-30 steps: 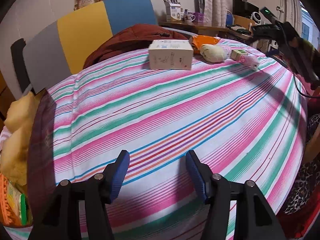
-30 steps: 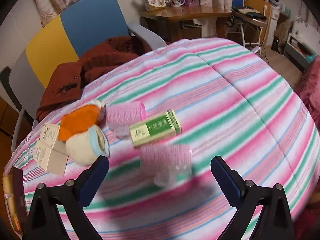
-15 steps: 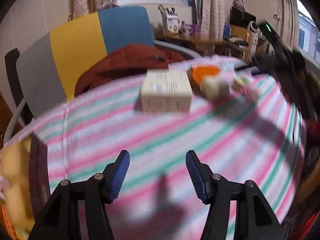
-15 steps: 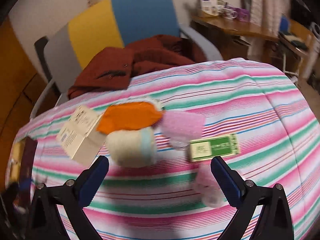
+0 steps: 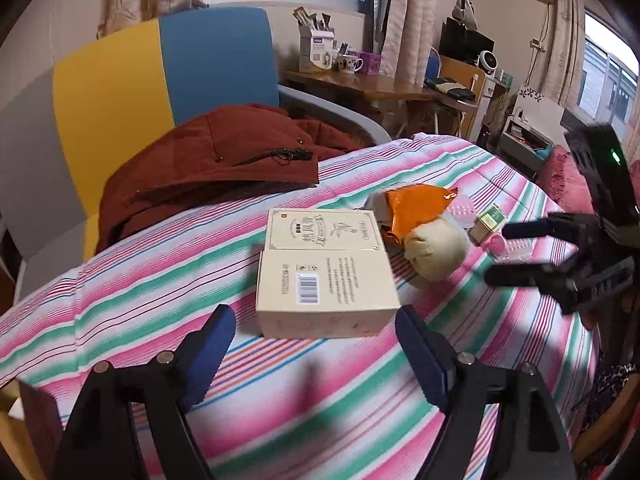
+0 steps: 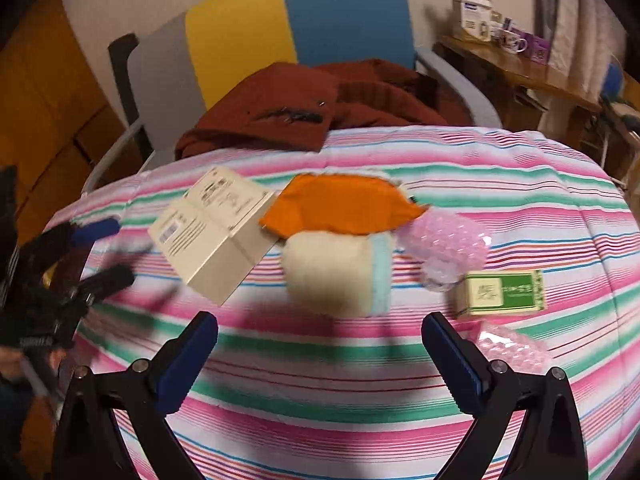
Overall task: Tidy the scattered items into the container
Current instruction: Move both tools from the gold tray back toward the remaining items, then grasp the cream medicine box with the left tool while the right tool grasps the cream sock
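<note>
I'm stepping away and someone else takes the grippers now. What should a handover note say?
Left gripper: empty, its jaws have just been opening, wide now, lined up on the beige box.
Right gripper: open, empty, facing the cream roll.
Things: the box, an orange pouch, the roll, two pink bubble-wrap pieces, and a green box, all clustered on the striped bedcover.
Done: nothing is packed.
Left: everything; no container is in view.

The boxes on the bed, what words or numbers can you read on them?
Big cream box: Chinese characters, small print and a barcode, all too small to read.
Small green box: Chinese characters, too blurred to read.
White box on the desk: label too small to read.
</note>
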